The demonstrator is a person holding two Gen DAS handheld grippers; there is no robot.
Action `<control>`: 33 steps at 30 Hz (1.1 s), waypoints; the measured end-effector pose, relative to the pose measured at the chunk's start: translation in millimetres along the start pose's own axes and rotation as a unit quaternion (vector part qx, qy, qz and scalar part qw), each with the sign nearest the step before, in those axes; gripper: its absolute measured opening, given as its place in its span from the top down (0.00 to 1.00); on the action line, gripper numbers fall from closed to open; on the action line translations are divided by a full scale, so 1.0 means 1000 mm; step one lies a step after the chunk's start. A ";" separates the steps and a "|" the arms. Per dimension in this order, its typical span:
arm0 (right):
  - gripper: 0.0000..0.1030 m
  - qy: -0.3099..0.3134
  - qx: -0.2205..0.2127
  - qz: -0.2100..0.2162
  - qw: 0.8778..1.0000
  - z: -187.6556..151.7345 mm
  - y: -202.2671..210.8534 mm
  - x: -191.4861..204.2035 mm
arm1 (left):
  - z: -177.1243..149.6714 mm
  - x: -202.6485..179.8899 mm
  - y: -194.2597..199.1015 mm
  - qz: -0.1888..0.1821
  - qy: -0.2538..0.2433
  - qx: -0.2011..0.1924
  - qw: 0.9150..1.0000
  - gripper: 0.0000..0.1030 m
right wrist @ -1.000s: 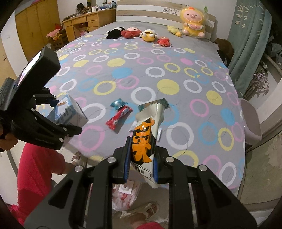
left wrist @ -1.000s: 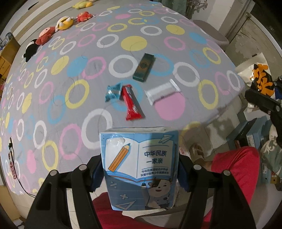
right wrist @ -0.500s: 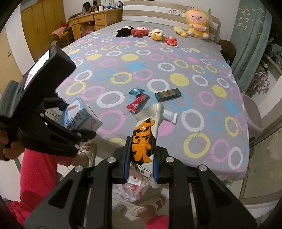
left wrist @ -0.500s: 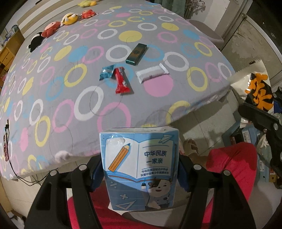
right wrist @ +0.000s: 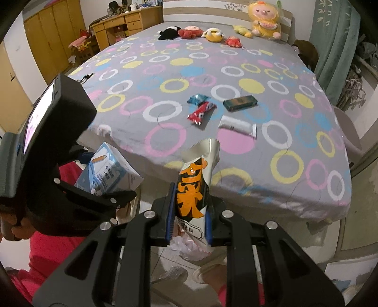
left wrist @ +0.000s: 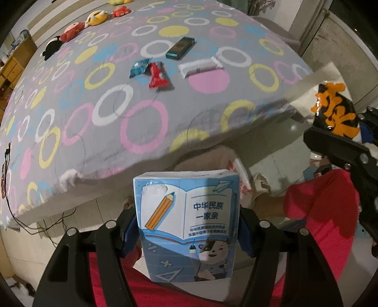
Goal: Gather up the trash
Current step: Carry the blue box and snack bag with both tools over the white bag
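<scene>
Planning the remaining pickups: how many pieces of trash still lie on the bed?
4: blue wrapper, red wrapper beside it, dark green box to their right, white packet nearest the bed's foot edge. None looks hidden.

A bed (right wrist: 236,70) with a grey cover of coloured rings fills the room. Plush toys (right wrist: 212,34) line its far edge, a large yellow one (right wrist: 264,22) at the far right corner. Wooden wardrobes (right wrist: 54,35) and a desk (right wrist: 125,24) stand beyond its left edge, a green curtain (right wrist: 337,40) beyond its right.

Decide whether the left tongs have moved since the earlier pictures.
Yes. The left tongs, holding the carton, have pulled back off the bed; its edge now lies ahead.
</scene>
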State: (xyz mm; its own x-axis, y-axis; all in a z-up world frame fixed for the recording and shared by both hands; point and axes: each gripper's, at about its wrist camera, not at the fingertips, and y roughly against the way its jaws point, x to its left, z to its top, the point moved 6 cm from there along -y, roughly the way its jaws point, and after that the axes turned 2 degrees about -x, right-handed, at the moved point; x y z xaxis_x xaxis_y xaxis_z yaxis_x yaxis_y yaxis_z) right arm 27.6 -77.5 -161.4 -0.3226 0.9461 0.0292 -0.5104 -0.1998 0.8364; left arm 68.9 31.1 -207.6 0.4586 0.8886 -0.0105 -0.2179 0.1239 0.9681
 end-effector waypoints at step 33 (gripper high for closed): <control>0.80 -0.119 0.097 -0.001 0.988 -0.105 -0.144 -0.037 | -0.039 -0.051 -0.172 0.001 -0.118 0.074 0.990 0.37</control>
State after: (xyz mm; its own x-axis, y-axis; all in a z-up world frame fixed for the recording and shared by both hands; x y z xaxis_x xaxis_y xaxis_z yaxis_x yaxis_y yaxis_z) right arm 29.4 -110.3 -339.8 -0.1138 0.9842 0.1357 -0.3416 -0.1671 0.9249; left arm 49.4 -17.9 -383.1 0.6502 0.7590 0.0335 -0.0980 0.0401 0.9944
